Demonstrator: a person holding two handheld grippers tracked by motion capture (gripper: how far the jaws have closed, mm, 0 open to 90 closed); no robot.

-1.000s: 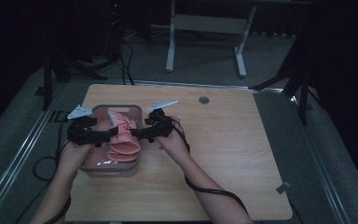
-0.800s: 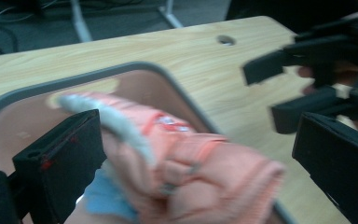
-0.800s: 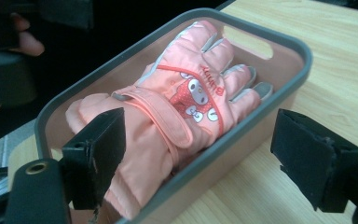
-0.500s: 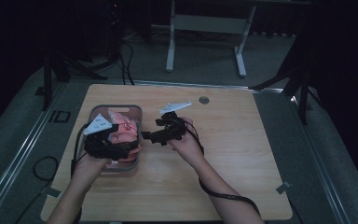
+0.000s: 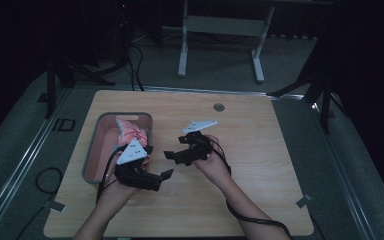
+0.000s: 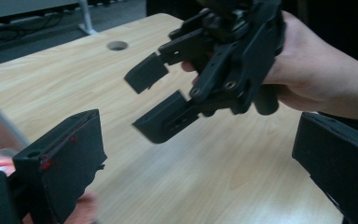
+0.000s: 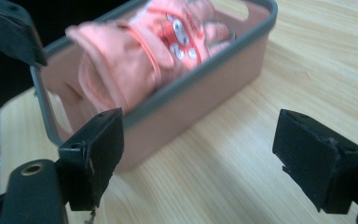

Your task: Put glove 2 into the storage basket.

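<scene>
Both grippers hang empty just beside the pink bin (image 5: 97, 150), jaws spread wide: the left gripper (image 5: 164, 176) sits low at the bin's near right corner, and the right gripper (image 5: 171, 155) hovers a little farther out over the bench (image 5: 260, 150), pointing back toward the bin. The pink cloth (image 7: 140, 60), bunched and printed with a small pattern, lies inside the bin against its far end, partly above the grey rim. To lift it cleanly, one gripper would likely do best coming down over the rim onto the raised fold, closing on a thick bunch rather than a thin edge, while the other steadies the bin wall so it does not slide.
</scene>
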